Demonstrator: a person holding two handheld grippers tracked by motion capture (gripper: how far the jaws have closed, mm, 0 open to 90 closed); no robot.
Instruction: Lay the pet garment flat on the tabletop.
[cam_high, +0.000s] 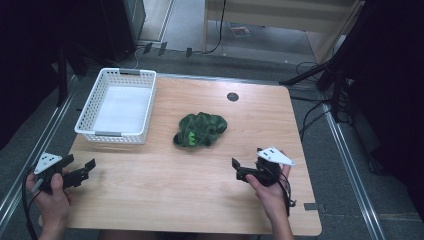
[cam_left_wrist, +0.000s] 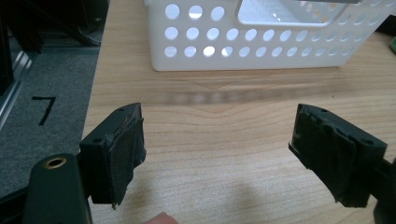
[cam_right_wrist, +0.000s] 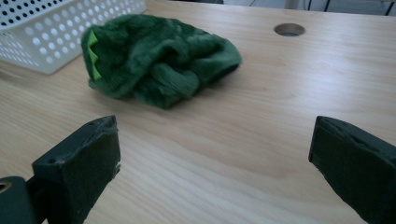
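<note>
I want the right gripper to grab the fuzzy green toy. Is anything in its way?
No. Only bare wooden table lies between the open right gripper and the green plush toy. The white basket sits off to the side.

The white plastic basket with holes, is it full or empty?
Empty. The white plastic basket with holes shows only its bare white bottom from above; the fuzzy green plush toy lies outside on the wooden table.

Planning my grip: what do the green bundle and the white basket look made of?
Green bundle: soft plush or fleece, going by its fuzzy pile and crumpled folds, matte. White basket: likely rigid moulded plastic, with even round holes through the walls and a smooth, slightly glossy surface.
</note>
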